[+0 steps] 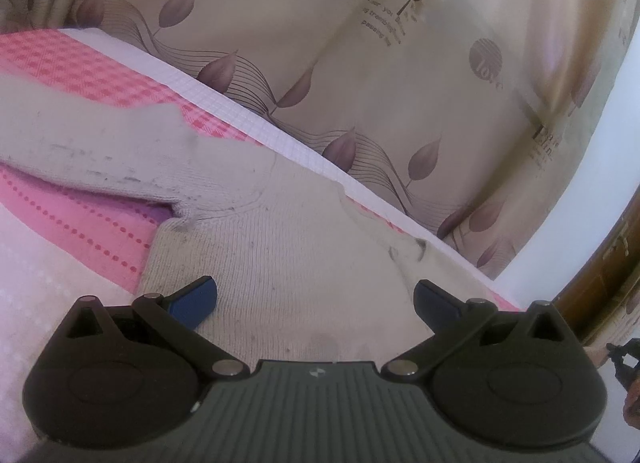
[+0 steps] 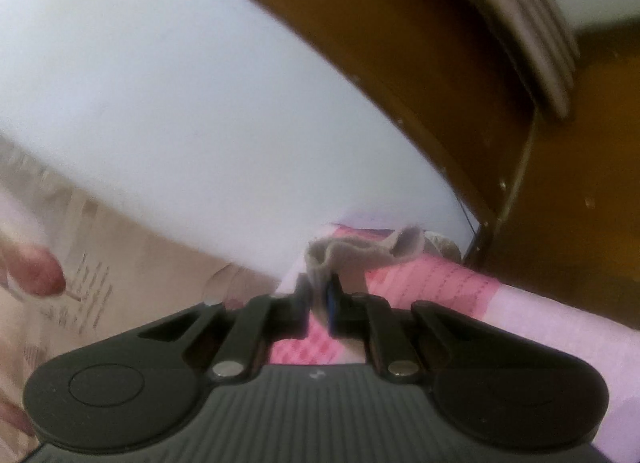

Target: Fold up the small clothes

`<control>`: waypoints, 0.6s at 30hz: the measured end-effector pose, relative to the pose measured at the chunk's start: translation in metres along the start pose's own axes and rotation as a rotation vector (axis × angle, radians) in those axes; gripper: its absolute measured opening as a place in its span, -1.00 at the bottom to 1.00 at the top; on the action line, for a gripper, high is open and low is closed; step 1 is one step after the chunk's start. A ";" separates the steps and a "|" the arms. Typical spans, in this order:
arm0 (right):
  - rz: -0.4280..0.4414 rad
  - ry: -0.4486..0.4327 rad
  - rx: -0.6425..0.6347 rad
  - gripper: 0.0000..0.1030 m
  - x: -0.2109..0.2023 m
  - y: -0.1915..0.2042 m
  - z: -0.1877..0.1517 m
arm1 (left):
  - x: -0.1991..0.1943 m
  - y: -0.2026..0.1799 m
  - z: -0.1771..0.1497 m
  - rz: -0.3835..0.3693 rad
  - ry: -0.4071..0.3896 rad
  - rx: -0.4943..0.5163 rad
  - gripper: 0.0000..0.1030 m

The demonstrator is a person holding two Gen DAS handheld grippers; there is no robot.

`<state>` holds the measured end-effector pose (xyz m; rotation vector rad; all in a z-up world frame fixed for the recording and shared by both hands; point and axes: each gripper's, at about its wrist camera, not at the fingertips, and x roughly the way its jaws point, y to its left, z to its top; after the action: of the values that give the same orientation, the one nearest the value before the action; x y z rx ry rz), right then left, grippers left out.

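A small cream knit sweater (image 1: 280, 239) lies flat on the pink bedding (image 1: 92, 223), one sleeve (image 1: 80, 147) stretched to the left. My left gripper (image 1: 316, 299) is open, its blue fingertips (image 1: 196, 299) spread just above the sweater's body. In the right wrist view my right gripper (image 2: 320, 299) is shut on a bunched piece of the cream sweater fabric (image 2: 352, 255), held up above the pink bedding (image 2: 440, 283). The view is blurred.
A beige curtain with leaf print (image 1: 360, 83) hangs behind the bed's far edge (image 1: 240, 111). A white wall (image 2: 180, 83) and a brown wooden frame (image 2: 440, 63) stand past the bed. The curtain also shows at the left (image 2: 80, 243).
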<state>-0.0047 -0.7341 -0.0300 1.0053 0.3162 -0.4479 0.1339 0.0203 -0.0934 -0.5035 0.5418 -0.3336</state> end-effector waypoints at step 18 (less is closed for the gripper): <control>0.464 0.288 0.047 -0.85 0.034 0.181 -0.133 | -0.006 0.007 0.000 -0.021 -0.028 -0.053 1.00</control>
<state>0.1082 -0.5442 0.0209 1.1511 0.3180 0.1122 0.1299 0.0290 -0.0950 -0.5645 0.5195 -0.3327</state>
